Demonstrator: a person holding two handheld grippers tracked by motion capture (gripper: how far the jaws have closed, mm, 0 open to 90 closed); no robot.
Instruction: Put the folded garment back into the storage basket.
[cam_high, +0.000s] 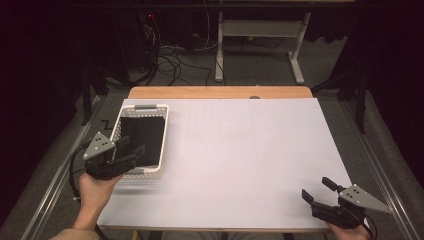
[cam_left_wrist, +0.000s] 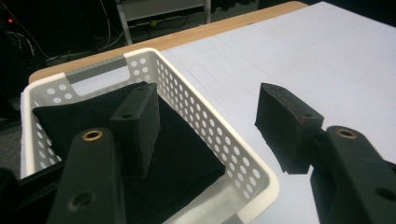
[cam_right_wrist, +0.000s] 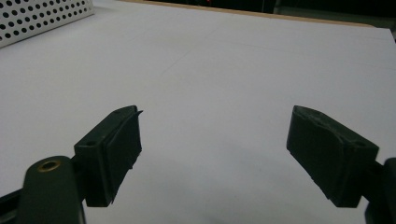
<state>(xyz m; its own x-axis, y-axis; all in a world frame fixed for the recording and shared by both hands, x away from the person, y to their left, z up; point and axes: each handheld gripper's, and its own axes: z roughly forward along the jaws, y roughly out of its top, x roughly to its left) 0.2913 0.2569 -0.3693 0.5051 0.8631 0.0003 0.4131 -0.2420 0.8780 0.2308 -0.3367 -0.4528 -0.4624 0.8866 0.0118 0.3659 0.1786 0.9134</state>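
At the tabletop's (cam_high: 240, 150) left edge, the left gripper (cam_left_wrist: 205, 126) hovers with fingers spread astride the near wall of the basket (cam_high: 131, 175), gripping nothing; a black cloth (cam_left_wrist: 177, 154) lies inside. Likely next: close on that wall or reach for the cloth. The right gripper (cam_right_wrist: 215, 154) waits released

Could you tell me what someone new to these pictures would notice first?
Most likely the white perforated basket at the left edge of the white table, with a folded black cloth lying inside it. The left tongs hover open at its near end, one jaw over the cloth and the other outside the rim. The right tongs rest open at the near right corner, with nothing between the jaws.
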